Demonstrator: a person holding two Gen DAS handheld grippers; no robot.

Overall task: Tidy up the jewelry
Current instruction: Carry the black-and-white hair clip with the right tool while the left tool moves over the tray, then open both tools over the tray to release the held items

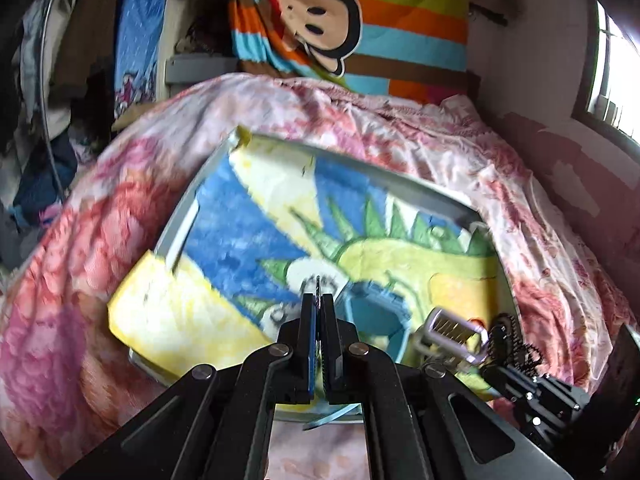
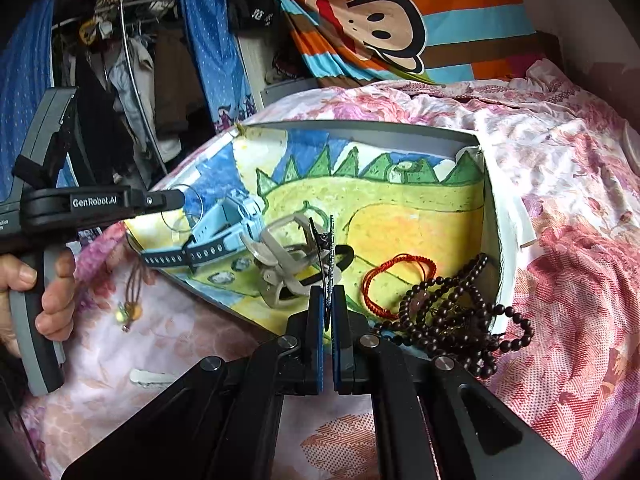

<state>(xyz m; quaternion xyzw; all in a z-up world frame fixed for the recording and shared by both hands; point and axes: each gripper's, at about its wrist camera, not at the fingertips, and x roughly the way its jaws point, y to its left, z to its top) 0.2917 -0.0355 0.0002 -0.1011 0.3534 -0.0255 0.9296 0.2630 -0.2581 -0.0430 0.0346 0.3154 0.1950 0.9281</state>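
A shallow grey box (image 2: 360, 128) lined with a child's dinosaur drawing lies on the bed. In it are a light blue watch (image 2: 224, 232), a clear claw hair clip (image 2: 280, 256), a red string bracelet (image 2: 384, 280) and dark bead strands (image 2: 452, 312). My right gripper (image 2: 327, 292) is shut on a thin dark comb-like hair clip (image 2: 325, 248), held over the box. My left gripper (image 1: 318, 300) is shut on a thin clear ring, seen in the right wrist view (image 2: 182, 208), above the watch (image 1: 372, 316). A silver clip (image 1: 452, 332) and the beads (image 1: 508, 340) show at right.
A pendant on a brown cord (image 2: 128, 308) and a pale hair clip (image 2: 150, 377) lie on the floral bedspread (image 2: 560, 240) in front of the box. A monkey-print striped blanket (image 2: 400, 28) hangs behind. Hanging clothes (image 2: 132, 72) fill the left.
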